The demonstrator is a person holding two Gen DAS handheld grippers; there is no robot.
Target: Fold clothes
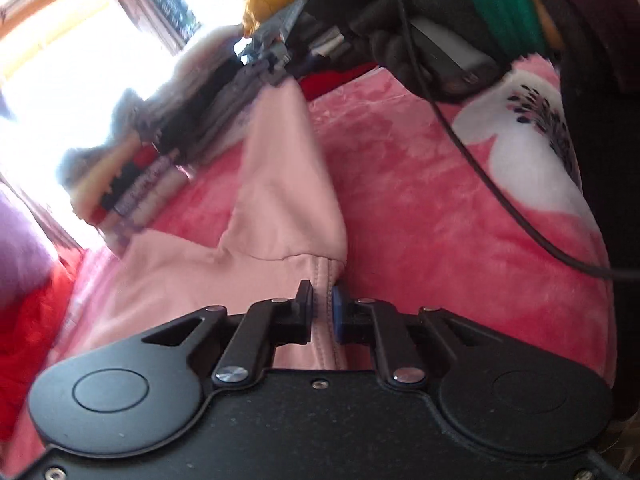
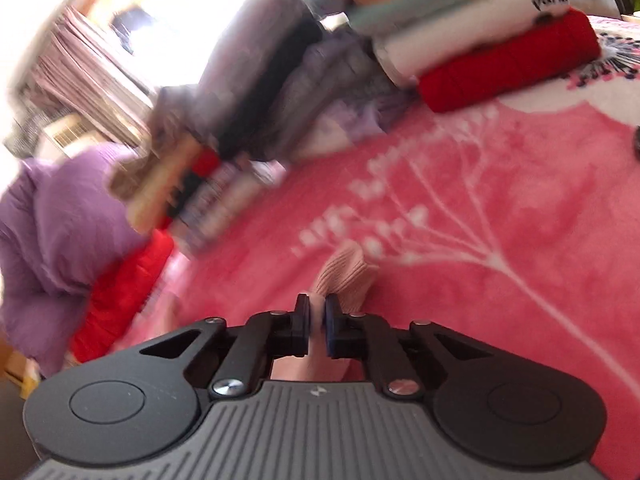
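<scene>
Left wrist view: left gripper at lower centre, jaws closed tight on a seamed edge of the pale pink garment, cloth pinched between the pads. Garment stretched from there up toward upper centre of the frame, draped over the pink floral blanket covering the bed. At upper centre, right gripper seen from outside, gripped by a hand in a dark glove with a green cuff, meeting the far end of the same pink cloth; black cable trailing down across the right side. Blurred stack of folded clothes at left.

Right wrist view: right gripper at lower centre, jaws nearly together, clamped on the ribbed cuff of the pink garment, rib knit poking out just above the pads. Pink blanket with white branch print filling the right half. Folded red item under a white folded item at upper right. Purple bedding at left, with a blurred pile of folded clothes beside it.
</scene>
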